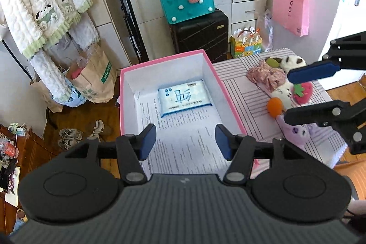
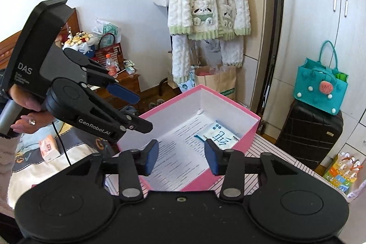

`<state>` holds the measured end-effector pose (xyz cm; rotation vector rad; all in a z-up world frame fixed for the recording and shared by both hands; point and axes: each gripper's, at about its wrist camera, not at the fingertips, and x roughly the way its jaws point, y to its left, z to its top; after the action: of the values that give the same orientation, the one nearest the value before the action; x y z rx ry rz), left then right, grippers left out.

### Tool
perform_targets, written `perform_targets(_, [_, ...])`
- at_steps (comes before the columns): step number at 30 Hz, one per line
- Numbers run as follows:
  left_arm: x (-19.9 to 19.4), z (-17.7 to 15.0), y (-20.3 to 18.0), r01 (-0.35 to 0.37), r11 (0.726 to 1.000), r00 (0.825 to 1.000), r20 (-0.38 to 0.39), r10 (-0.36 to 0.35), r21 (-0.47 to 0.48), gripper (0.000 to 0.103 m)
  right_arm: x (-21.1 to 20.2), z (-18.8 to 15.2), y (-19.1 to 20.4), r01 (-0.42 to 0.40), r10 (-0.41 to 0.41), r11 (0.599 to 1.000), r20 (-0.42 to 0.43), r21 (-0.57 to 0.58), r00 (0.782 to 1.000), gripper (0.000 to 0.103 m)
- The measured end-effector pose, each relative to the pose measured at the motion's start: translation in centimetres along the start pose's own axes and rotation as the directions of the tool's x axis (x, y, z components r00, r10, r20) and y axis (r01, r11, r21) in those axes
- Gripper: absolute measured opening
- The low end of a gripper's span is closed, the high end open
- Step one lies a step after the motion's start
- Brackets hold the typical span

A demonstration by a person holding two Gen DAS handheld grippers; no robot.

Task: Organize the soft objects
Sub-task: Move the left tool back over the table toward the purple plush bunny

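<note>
Writing legible: "DAS" and "GenRobot.AI" in white on the left gripper (image 2: pixel 128 109) as seen from the right wrist view; green lettering on a brown paper bag (image 1: pixel 96 77), only partly readable; large blue characters on the tissue pack (image 1: pixel 184 97).

Left gripper: jaws parted, nothing between the blue pads, touching nothing; it hangs above the near end of the pink box (image 1: pixel 226 88).

Right gripper (image 2: pixel 181 158): jaws parted about as much, empty, held over the near right corner of the box.

Pink box: open, white inside, floor lined with printed sheets; the tissue pack lies flat toward its far end, alone.

Soft objects, on the striped surface (image 1: pixel 249 111) right of the box: a pinkish floral cloth bundle (image 1: pixel 267 76), a white panda plush (image 1: pixel 294 61) at the far side, a red strawberry plush (image 1: pixel 304 90), an orange ball (image 1: pixel 274 106), and a lilac plush (image 1: pixel 297 132) nearest. All lie close together, outside the box.
</note>
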<state>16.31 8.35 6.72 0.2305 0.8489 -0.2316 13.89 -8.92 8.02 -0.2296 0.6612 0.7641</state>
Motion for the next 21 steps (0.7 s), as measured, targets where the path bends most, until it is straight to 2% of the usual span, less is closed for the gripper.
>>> perform_targets(8, [-2.4,-2.3,-2.0,0.01,0.999,1.0,0.006,-0.01,0.045,0.066,-2.4,-3.0,0.6,-0.003,0.003,1.0,0.014,0.03,1.0,0.061])
perform_targets(12, [-3.1,-3.9,-3.1,-0.014,0.997,1.0,0.024,0.013,0.073,0.07,-3.7,-5.1,0.5,0.006,-0.007,0.999,0.012,0.05,1.0,0.064])
perform_targets(21, [-3.9,-7.1,-6.3,0.025,0.989,0.999,0.026,-0.029,0.144,0.076,-5.6,-9.8,0.6,0.059,-0.059,0.996,-0.009,0.063,0.998,0.068])
